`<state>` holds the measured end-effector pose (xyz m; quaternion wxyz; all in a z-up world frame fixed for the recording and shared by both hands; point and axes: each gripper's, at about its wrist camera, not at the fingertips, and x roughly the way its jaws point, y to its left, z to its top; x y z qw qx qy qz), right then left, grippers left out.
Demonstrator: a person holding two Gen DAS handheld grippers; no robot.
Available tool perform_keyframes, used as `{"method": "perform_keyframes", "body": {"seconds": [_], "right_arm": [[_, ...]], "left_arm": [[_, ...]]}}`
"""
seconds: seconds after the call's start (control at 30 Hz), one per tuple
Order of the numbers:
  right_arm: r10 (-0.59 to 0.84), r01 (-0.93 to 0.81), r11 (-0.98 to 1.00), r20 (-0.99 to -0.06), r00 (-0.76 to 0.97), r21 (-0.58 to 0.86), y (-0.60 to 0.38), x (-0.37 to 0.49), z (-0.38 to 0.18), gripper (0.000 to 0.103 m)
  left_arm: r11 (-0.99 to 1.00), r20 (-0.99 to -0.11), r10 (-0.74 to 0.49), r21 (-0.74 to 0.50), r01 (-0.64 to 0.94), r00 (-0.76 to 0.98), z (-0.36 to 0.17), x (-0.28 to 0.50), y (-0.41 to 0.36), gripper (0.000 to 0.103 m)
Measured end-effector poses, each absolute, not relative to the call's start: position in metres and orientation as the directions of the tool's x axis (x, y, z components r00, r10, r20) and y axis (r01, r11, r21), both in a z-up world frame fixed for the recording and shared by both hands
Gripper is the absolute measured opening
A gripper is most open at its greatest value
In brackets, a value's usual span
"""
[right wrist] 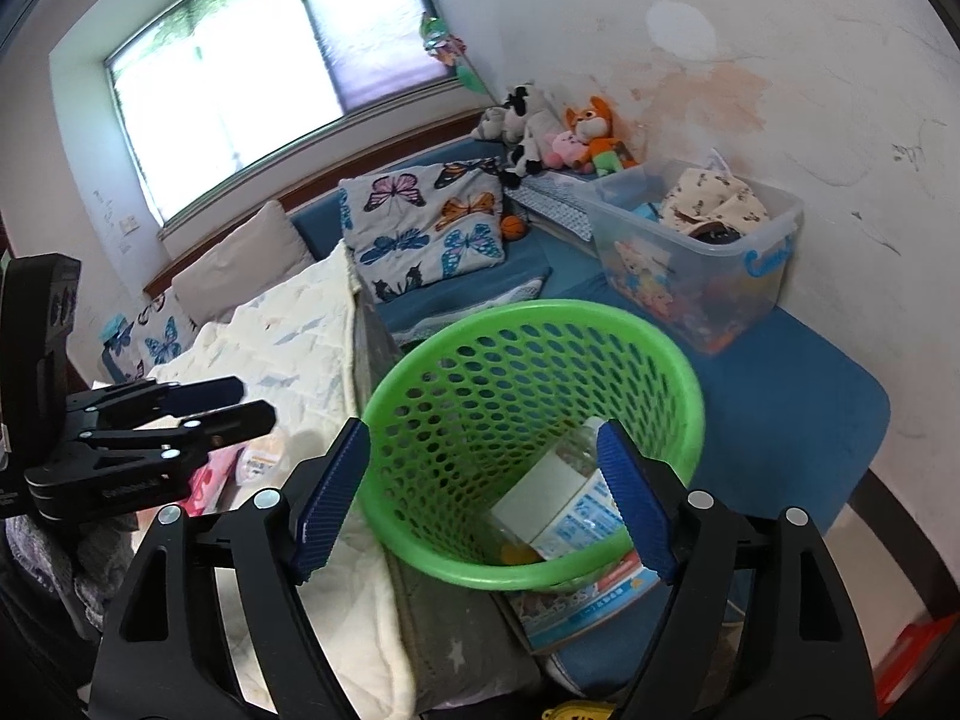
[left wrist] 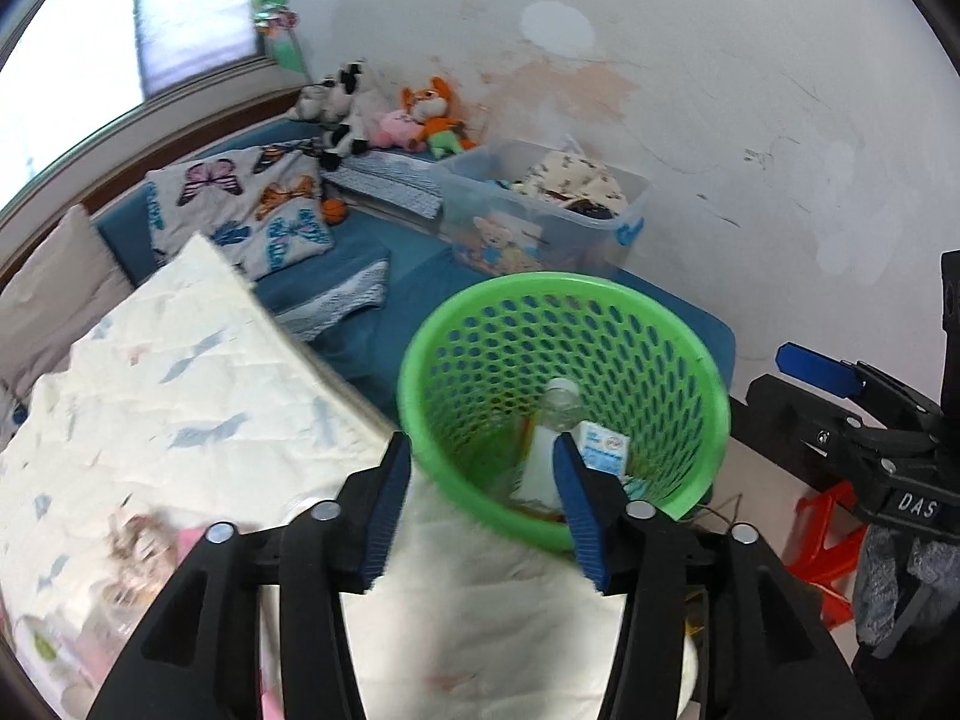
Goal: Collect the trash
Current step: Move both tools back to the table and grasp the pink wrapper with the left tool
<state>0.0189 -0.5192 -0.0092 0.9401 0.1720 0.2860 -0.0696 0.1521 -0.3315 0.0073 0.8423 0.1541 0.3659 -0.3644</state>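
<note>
A green perforated basket [left wrist: 630,324] stands on the bed and also shows in the right wrist view [right wrist: 516,360]. Inside lie a clear plastic bottle [left wrist: 561,402] and a small white and blue carton [left wrist: 603,447]; the right wrist view shows the bottle [right wrist: 579,456] with its white label and the carton [right wrist: 576,525] too. My left gripper [left wrist: 480,468] is open and empty, just in front of the basket rim over a white quilt. My right gripper [right wrist: 483,450] is open and empty, its fingers standing either side of the basket's near rim.
A cream quilt [left wrist: 180,396] covers the bed at left. A butterfly pillow [right wrist: 420,228], stuffed toys [right wrist: 558,132] and a clear storage bin [right wrist: 702,252] with clothes lie behind the basket. A booklet [right wrist: 588,606] lies under the basket. A red stool [left wrist: 825,540] stands on the floor.
</note>
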Motion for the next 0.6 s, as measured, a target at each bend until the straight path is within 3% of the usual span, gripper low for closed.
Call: {"method": "perform_keyframes", "body": {"seconds": [0.2,0.6], "right_arm": [[0.012,0.181,0.943,-0.573,0.819,0.278,-0.497,0.03,-0.011,0.08],[0.084,0.088,0.962,-0.586,0.806,0.259,-0.453,0.054,-0.011,0.082]], "left_arm": [[0.744,-0.722,-0.455,0.015,0.668,0.522,0.009,0.152,-0.284,0.053],[0.834,-0.755,-0.345,0.026,0.551,0.558,-0.024,0.163,-0.196,0.07]]}}
